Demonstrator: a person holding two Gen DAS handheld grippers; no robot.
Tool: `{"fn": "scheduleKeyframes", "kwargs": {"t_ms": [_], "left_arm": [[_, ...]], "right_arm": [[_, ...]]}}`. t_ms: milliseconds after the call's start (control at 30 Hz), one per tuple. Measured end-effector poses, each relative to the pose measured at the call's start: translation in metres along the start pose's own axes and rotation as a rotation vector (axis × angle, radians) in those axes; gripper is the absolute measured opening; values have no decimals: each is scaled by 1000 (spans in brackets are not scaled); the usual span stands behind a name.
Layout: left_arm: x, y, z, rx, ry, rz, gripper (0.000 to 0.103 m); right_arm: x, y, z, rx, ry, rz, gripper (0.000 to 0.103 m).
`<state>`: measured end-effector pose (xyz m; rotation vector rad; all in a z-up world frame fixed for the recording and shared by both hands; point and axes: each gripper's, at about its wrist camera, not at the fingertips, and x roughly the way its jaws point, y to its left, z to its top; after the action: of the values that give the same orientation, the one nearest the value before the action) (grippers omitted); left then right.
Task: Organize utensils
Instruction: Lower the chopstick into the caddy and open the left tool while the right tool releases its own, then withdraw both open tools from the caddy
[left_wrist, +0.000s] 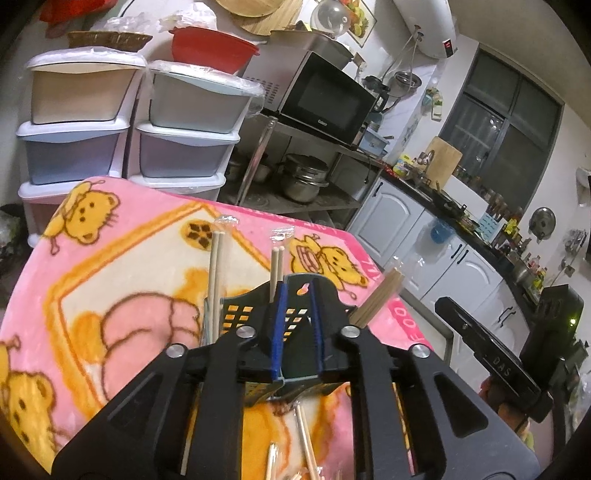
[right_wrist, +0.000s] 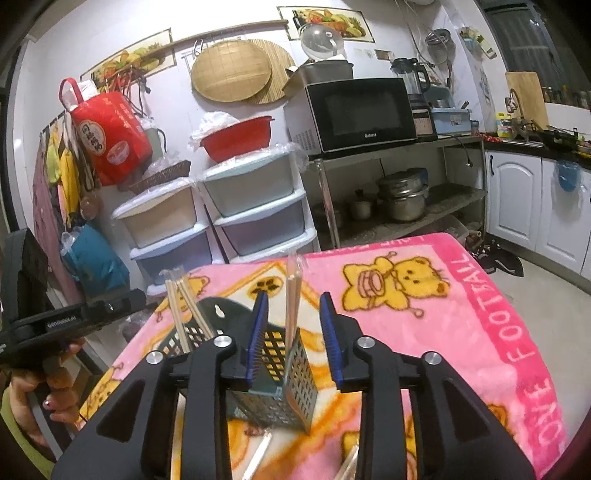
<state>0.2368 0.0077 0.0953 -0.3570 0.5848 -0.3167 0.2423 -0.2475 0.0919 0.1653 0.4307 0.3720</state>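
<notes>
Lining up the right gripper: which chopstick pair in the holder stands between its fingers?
The single wrapped pair standing upright in the holder's near compartment. The other pairs lean together at the far left, outside the right gripper.

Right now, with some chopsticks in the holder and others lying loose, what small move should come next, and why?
Probably lower the open right hand-held gripper to a loose pair of chopsticks on the blanket below the holder. The holder already has pairs standing in it, the right jaws are empty, and the left hand-held gripper seems closed on the holder's rim.
</notes>
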Motion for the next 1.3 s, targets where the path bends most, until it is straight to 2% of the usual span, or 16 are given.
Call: {"fn": "scheduleKeyframes", "kwargs": {"t_ms": [200, 367, 600, 967, 1300], "left_arm": [[-9, 0, -3, 6, -12, -12, 21], [-18, -7, -10, 29, -17, -15, 37], [-30, -11, -19, 41, -16, -18, 48], [-45, -14, -38, 71, -8, -8, 67], [-49, -15, -60, 108, 17, 7, 80]], "right_arm": [[-9, 2, -6, -16, 13, -4, 41], [-15, 5, -11, -28, 26, 3, 48], [-24, 9, -19, -39, 44, 9, 57], [-33, 13, -34, -62, 77, 6, 59], [-41, 12, -48, -72, 116, 6, 61]]}}
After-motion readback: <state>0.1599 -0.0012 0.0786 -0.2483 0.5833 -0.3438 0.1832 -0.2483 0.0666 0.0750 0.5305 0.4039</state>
